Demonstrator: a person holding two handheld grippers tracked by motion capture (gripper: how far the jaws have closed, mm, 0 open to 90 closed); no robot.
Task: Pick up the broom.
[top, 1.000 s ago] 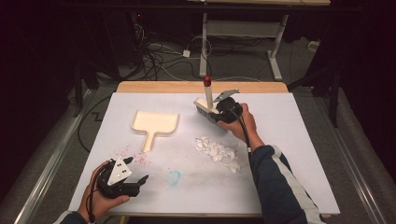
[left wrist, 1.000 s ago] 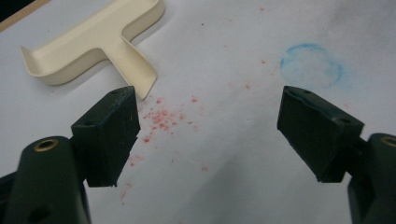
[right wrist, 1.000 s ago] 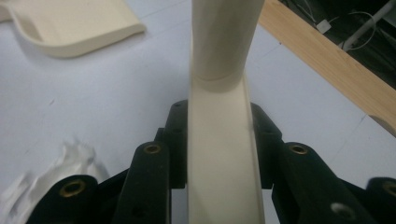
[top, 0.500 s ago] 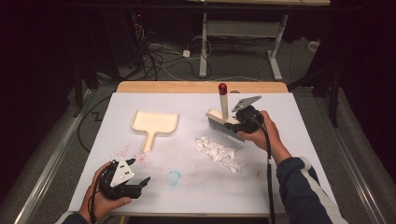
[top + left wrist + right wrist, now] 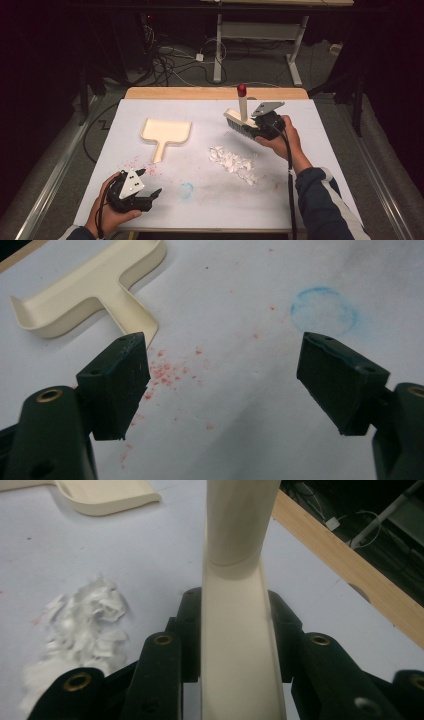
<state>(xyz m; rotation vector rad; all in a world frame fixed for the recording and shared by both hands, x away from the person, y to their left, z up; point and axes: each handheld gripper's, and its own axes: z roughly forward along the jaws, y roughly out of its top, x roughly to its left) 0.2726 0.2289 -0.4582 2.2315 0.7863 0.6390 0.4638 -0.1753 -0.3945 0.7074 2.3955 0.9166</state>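
A white table (image 5: pixel 320 150) is seen from above. A cream brush (image 5: pixel 241 120) is clamped in the right gripper (image 5: pixel 265 126), jaws shut tight on the brush back, the red-tipped handle standing upright and the bristles just above the table. A heap of white scraps (image 5: pixel 232 161) lies just in front of the brush, nearer the person. A cream dustpan (image 5: pixel 164 134) lies flat, well apart to the left, unheld. The left gripper (image 5: pixel 142 197) is held low at the near left — jaws wide open, nothing between them.

The scraps are best swept in short, low strokes toward the dustpan, bristles kept flat. The dustpan likely should be steadied first — otherwise it may be pushed away.
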